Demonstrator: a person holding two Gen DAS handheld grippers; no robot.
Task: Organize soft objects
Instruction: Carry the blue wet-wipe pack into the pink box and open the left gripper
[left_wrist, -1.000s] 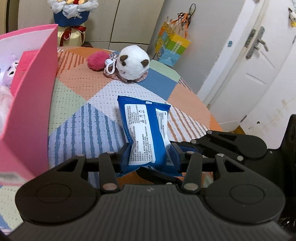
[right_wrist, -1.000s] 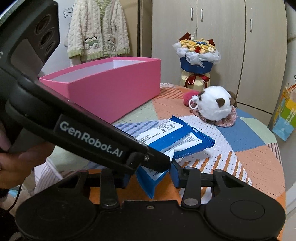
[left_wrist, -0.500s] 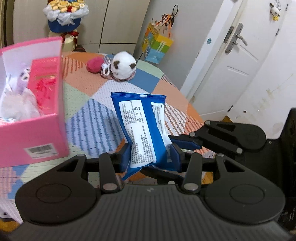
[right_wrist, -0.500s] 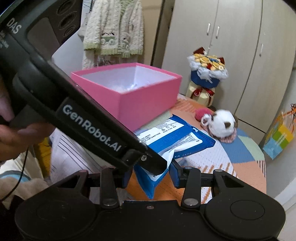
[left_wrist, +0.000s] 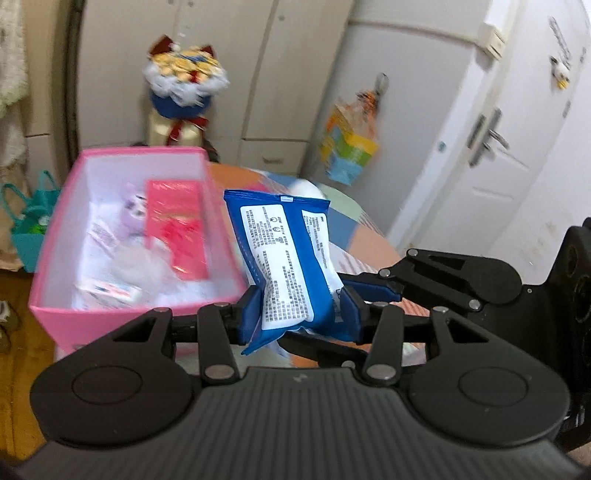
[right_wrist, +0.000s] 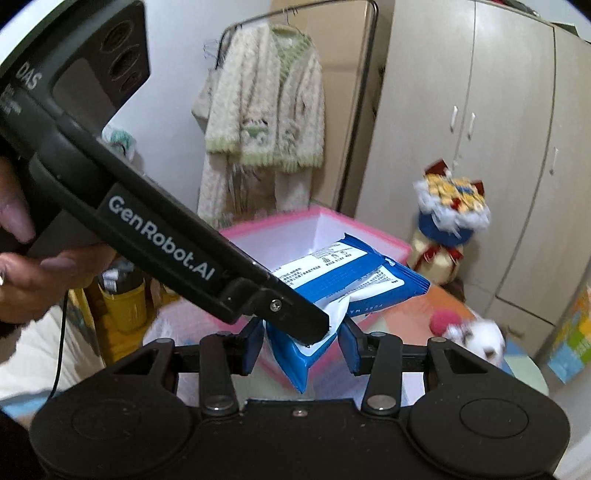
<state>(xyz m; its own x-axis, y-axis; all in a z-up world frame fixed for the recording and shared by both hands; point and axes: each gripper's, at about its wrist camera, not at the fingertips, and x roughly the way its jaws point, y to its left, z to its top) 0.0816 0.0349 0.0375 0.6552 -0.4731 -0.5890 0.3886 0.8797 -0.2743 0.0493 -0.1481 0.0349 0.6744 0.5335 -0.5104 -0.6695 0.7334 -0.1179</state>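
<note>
A blue and white soft packet (left_wrist: 286, 254) is pinched at its lower end by both grippers. My left gripper (left_wrist: 299, 314) is shut on it and holds it in the air beside the pink box (left_wrist: 48, 258). My right gripper (right_wrist: 301, 345) is shut on the same packet (right_wrist: 351, 273), with the left gripper's body crossing in front. The pink box (right_wrist: 369, 236) is open and holds a purple plush (left_wrist: 135, 210), a red packet (left_wrist: 177, 225) and white soft items. A white plush (right_wrist: 480, 338) and a pink pompom (right_wrist: 443, 321) lie on the table.
The patchwork table (left_wrist: 373, 251) runs right of the box. A flower bouquet (left_wrist: 181, 96) stands behind it by the wardrobe. A colourful gift bag (left_wrist: 347, 147) hangs by the white door (left_wrist: 517, 140). A cardigan (right_wrist: 262, 114) hangs on a rack.
Both grippers have lifted the blue packet off the table and carried it up and left toward the pink box. The box's inside now shows in the left wrist view.
</note>
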